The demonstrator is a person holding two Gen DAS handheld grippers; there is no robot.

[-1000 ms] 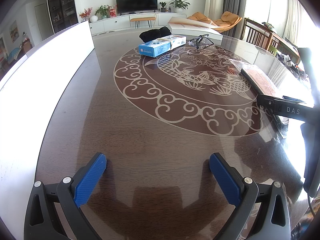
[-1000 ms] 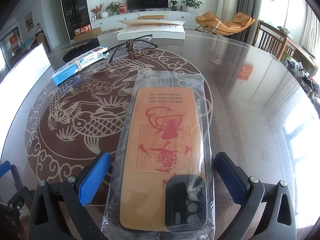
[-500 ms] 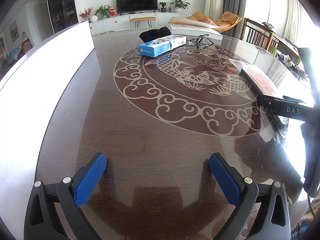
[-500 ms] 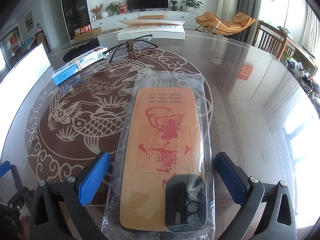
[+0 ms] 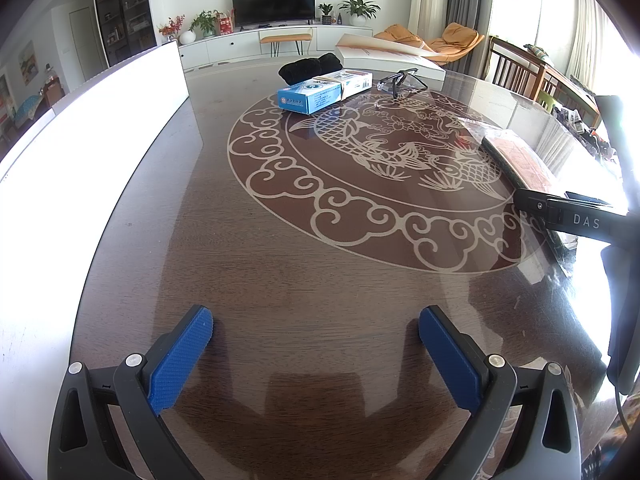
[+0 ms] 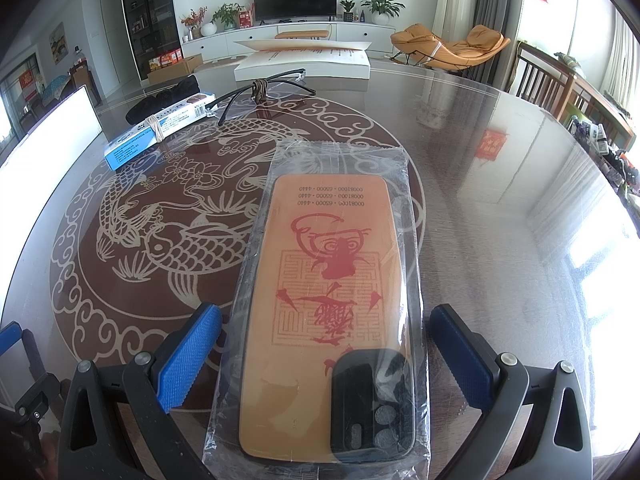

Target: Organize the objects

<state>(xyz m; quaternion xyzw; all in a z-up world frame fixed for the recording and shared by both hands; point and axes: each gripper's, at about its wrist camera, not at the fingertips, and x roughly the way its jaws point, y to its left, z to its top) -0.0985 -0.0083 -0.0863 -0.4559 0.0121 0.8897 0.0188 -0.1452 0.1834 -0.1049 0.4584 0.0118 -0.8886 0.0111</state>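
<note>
An orange phone case in a clear plastic bag [image 6: 332, 304] lies flat on the dark wooden table, between the open blue fingers of my right gripper [image 6: 326, 320], which do not touch it. It also shows at the right edge of the left wrist view [image 5: 520, 160]. My left gripper [image 5: 316, 322] is open and empty over bare table near the front edge. Far across the table lie a blue and white box [image 5: 320, 92] [image 6: 160, 132], a black cloth bundle [image 5: 310, 68] [image 6: 164, 98] and a pair of glasses [image 5: 400, 80] [image 6: 260, 88].
A large white box [image 6: 304, 62] [image 5: 388, 54] lies at the table's far side. A bright white panel [image 5: 92, 120] stands along the left edge. The right gripper's black body [image 5: 576, 220] reaches in from the right of the left wrist view. Chairs stand at the right.
</note>
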